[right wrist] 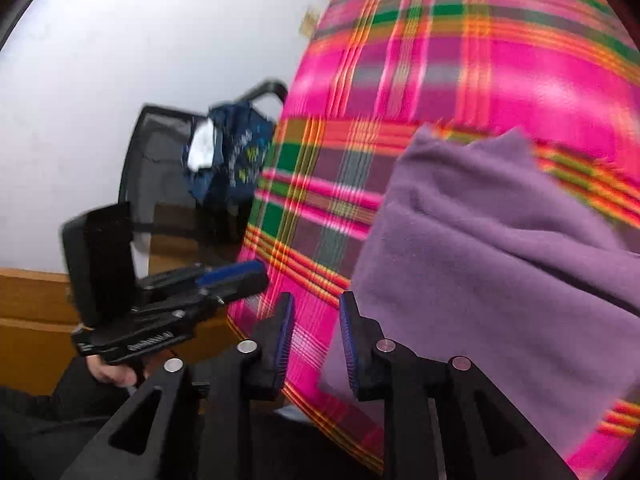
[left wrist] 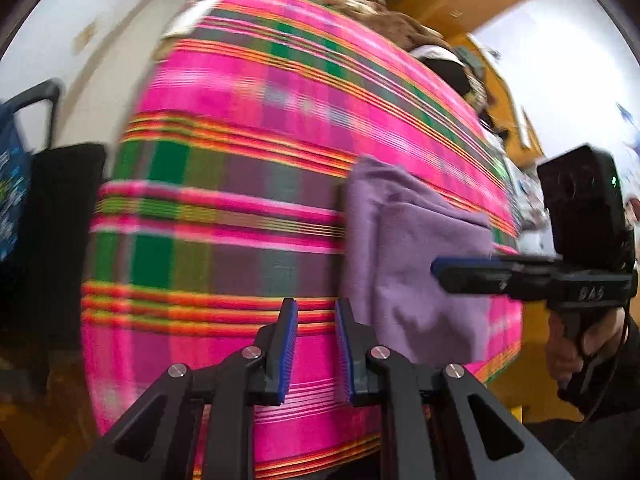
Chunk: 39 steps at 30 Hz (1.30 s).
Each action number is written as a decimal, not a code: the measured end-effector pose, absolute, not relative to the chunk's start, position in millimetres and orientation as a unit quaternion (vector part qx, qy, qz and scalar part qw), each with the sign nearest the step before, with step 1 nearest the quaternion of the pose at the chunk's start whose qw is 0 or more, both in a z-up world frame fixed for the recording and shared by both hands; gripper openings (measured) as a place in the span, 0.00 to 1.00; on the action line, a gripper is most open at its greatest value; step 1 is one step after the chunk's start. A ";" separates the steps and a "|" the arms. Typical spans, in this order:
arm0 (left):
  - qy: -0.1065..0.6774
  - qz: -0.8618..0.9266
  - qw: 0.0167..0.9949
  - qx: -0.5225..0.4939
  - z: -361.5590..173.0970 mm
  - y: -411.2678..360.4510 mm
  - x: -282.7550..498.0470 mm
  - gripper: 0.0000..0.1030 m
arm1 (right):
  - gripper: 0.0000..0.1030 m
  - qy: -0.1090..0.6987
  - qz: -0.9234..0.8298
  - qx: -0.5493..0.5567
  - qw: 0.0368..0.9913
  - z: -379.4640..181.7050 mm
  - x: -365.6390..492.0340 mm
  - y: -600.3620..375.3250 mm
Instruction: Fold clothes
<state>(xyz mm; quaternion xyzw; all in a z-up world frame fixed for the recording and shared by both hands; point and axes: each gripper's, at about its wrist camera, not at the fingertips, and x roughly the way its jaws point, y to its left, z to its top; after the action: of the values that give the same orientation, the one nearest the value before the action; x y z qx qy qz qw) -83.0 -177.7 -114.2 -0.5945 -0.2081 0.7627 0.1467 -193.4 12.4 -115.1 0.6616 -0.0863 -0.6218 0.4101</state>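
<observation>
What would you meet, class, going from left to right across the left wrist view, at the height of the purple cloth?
Blue bag → black chair → plaid blanket → purple cloth → right gripper.

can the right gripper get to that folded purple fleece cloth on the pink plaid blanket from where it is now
Probably yes: the right gripper is open beside the folded purple fleece cloth, nothing lying between them.
</observation>
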 end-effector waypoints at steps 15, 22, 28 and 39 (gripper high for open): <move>-0.141 0.749 0.248 -0.598 -137.6 -114.4 -159.8 0.29 | 0.33 -0.159 -0.696 0.647 0.266 -110.9 -153.9 131.0; -0.179 0.743 0.260 -0.590 -141.6 -119.9 -163.9 0.11 | 0.33 -0.185 -0.716 0.637 0.218 -111.2 -142.4 163.4; -0.195 0.750 0.236 -0.586 -147.3 -134.2 -153.8 0.10 | 0.33 -0.168 -0.746 0.613 0.200 -102.5 -146.1 172.8; -0.187 0.753 0.225 -0.590 -151.4 -129.5 -157.8 0.11 | 0.26 -0.102 -0.753 0.622 0.188 -126.3 -193.5 146.6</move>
<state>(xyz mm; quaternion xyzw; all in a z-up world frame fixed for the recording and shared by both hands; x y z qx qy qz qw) -157.8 -129.5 -151.4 -0.5897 -0.1868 0.7527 0.2252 -193.5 146.6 -126.3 0.6223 -0.1022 -0.7529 0.1882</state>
